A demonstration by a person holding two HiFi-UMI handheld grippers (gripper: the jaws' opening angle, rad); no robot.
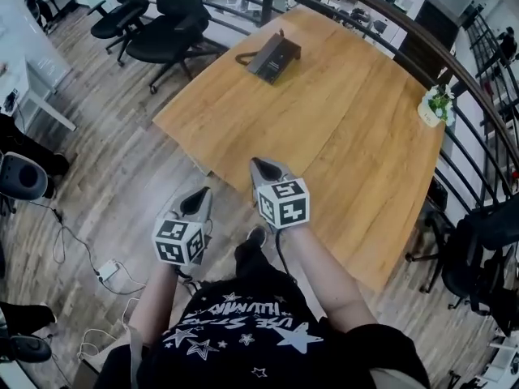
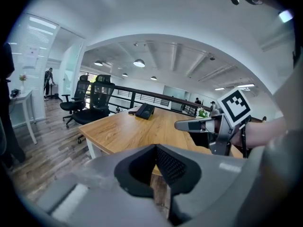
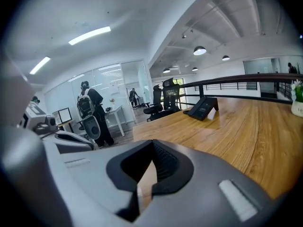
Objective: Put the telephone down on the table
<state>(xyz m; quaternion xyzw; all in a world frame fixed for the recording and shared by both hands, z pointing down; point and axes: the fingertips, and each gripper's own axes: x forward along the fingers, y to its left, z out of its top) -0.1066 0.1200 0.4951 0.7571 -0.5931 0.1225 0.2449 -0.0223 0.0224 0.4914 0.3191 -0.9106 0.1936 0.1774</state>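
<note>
The plank floor (image 1: 113, 177) takes up everything below and to the left of the left tongs (image 1: 202, 193). These hang over the boards, just off the near corner of the tabletop (image 1: 349, 136).

The wooden tabletop stretches away ahead of both tongs. The right tongs (image 1: 257, 164) reach its near edge with their tips. A dark railing (image 1: 466, 71) curves round the tabletop's far and right sides, well beyond either pair of tongs.

Two black office chairs (image 1: 166, 31) stand on the floor ahead of the left tongs and to their left, past the far corner of the tabletop.

The two pairs of tongs are near each other, side by side, both pointing forward and somewhat down. The right pair is a little further ahead. In its own view each pair is closed, with the tips drawn together and nothing between them.

The telephone (image 1: 274, 57) is dark and wedge-shaped. It sits on the tabletop well ahead of both pairs of tongs, near the far edge, and neither pair touches it. A dark cord (image 1: 244, 57) trails from its left side.

A small potted plant (image 1: 436, 104) stands at the tabletop's right edge, ahead of the right tongs and well to their right.
</note>
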